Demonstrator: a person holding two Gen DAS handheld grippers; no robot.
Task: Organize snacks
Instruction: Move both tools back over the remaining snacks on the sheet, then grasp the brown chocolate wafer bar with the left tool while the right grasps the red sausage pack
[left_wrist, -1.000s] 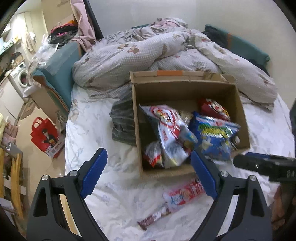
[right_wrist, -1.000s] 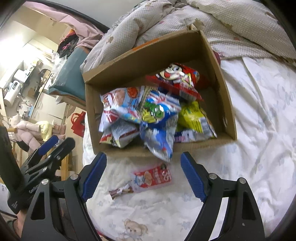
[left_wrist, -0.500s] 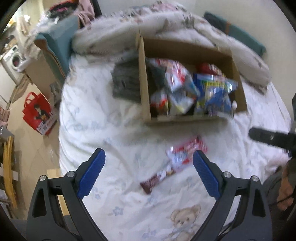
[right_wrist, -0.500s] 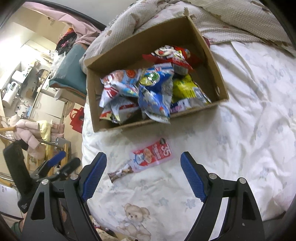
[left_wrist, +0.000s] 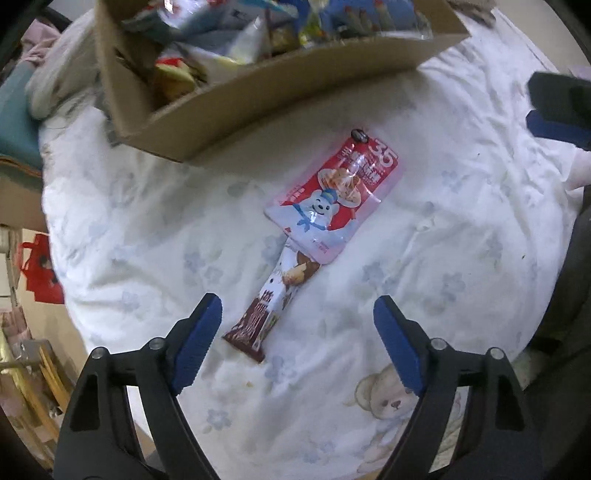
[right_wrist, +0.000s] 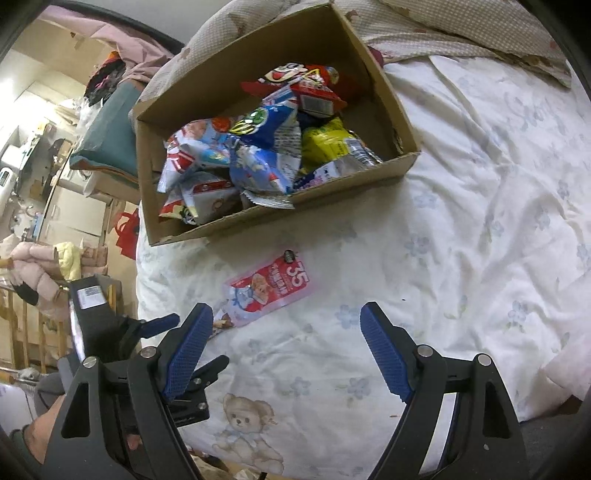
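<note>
A red and white bear packet (left_wrist: 332, 199) lies on the white bedsheet, its lower corner overlapping a brown chocolate bar (left_wrist: 273, 295). My left gripper (left_wrist: 295, 314) points down over the bar, and its jaws are closing. The bar's lower end lies between them, untouched by the pads. The cardboard box (left_wrist: 258, 92) of snack bags stands just beyond. In the right wrist view my right gripper (right_wrist: 286, 317) hangs open and empty, close behind the same packet (right_wrist: 269, 291). The bar (right_wrist: 221, 325) peeks out beside its left finger. The box (right_wrist: 280, 218) is farther back.
A rumpled checked quilt (right_wrist: 443, 29) is heaped behind the box. A teal cushion (right_wrist: 107, 140) and furniture stand off the bed's left edge, with a red bag (left_wrist: 40, 273) on the floor. The right gripper's finger (left_wrist: 554, 125) shows at the left wrist view's right edge.
My left gripper has dropped close to the sheet over the two loose packets, tipped downward, and its jaws have narrowed. The right gripper has drawn back slightly from the box.
</note>
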